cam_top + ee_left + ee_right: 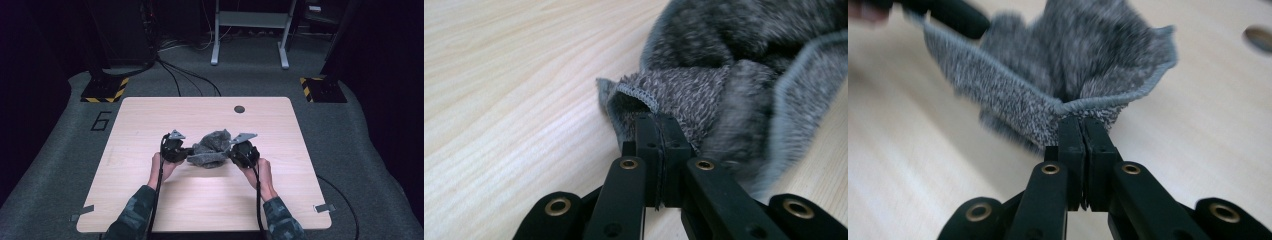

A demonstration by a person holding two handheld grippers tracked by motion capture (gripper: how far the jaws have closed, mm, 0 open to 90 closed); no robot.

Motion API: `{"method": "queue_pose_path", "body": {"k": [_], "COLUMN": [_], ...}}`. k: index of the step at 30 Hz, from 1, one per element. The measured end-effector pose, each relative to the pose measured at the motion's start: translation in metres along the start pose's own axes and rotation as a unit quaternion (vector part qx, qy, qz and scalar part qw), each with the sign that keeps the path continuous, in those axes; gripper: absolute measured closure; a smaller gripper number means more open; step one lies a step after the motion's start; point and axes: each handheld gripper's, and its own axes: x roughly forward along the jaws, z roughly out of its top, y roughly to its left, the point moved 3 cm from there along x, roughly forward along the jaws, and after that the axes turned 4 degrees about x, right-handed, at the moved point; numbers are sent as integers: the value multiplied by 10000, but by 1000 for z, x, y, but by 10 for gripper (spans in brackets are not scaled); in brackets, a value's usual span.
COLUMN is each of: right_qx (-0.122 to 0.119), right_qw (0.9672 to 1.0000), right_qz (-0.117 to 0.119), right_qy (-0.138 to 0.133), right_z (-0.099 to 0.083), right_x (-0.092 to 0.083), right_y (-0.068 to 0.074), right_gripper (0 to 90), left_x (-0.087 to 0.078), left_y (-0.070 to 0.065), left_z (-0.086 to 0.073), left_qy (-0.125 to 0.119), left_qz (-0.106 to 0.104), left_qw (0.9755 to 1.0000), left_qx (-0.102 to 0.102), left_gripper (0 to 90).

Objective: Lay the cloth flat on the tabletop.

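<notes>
A crumpled grey towel (211,148) lies bunched at the middle of the wooden table (150,200). My left gripper (188,152) is shut on the towel's left corner (644,97), its jaws pressed together with the hemmed edge pinched between them. On the other side, my right gripper (231,152) is shut on the towel's right edge (1088,102), which fans out beyond its jaws. The towel (1068,55) sags between the two grippers. In the right gripper view the left gripper (985,30) shows as a dark shape at the top left, holding the far corner.
A dark round hole (239,109) sits in the tabletop near its far edge. Grey tape tabs (325,207) mark the near corners. Beyond the table stand a grey frame (250,30) and black-and-yellow striped bases (105,90) on the carpet.
</notes>
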Motion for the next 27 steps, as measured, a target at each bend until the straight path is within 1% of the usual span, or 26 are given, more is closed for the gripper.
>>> {"method": "queue_pose_path", "body": {"k": [1,2,3,5,6,7,8,9,10,11,12,13,14,15,16,17,19,21,22,24,25,26,27], "right_qx": [-21,-31,-35,-18,30,30,97,178,233,308,342,432,503,582,602,644,622,614,668,667,653,634,669], "right_qw": [10000,9999,9997,9994,9994,9994,9993,9991,9987,9984,9983,9979,9974,9970,9970,9970,9974,9975,9973,9974,9976,9978,9976], "right_qz": [7,29,73,220,280,280,353,386,447,466,436,437,440,422,402,362,275,240,219,149,112,110,109], "right_qy": [53,163,239,269,210,210,109,41,-25,-88,-167,-200,-271,-282,-276,-233,-221,-244,-230,-225,-190,-160,-143], "right_z": [-6,-11,-16,-20,-21,-21,-19,-16,-13,-8,-4,-1,6,11,16,21,26,31,33,36,37,37,38], "right_x": [0,1,1,-1,-4,-4,-10,-14,-17,-20,-21,-23,-22,-21,-19,-16,-12,-8,-6,-2,-1,2,3], "right_y": [2,4,5,4,1,1,-5,-8,-12,-17,-20,-22,-28,-31,-34,-35,-37,-39,-40,-41,-41,-42,-42], "right_gripper": [865,841,764,703,636,636,596,568,530,533,525,500,497,495,476,466,470,468,471,474,475,474,473], "left_x": [0,-1,-2,-5,-8,-8,-11,-13,-13,-15,-16,-16,-15,-14,-13,-13,-13,-17,-18,-22,-23,-24,-26], "left_y": [0,0,0,0,1,1,3,5,5,8,12,12,16,17,15,15,12,3,0,-5,-7,-10,-12], "left_z": [-1,-2,-2,-3,-3,-3,-3,-2,-2,-1,1,1,4,6,7,7,8,4,2,-4,-8,-11,-14], "left_qy": [-21,20,76,51,53,53,-23,-27,-27,-61,-90,-90,-129,-146,-103,-96,-77,-67,-50,-17,-11,-1,3], "left_qz": [-29,-50,-127,-191,-223,-223,-258,-209,-209,-194,-234,-234,-207,-236,-234,-226,-252,-305,-300,-345,-332,-356,-345], "left_qw": [10000,10000,9999,9996,9995,9995,9992,9994,9994,9993,9989,9989,9984,9983,9984,9988,9989,9988,9989,9990,9990,9989,9990], "left_qx": [-32,-75,-85,-198,-215,-215,-298,-257,-257,-315,-399,-399,-502,-511,-499,-423,-388,-373,-353,-299,-290,-318,-288], "left_gripper": [885,836,748,605,523,484,453,431,410,402,392,385,378,372,365,362,358,349,348,334,334,329,328]}}
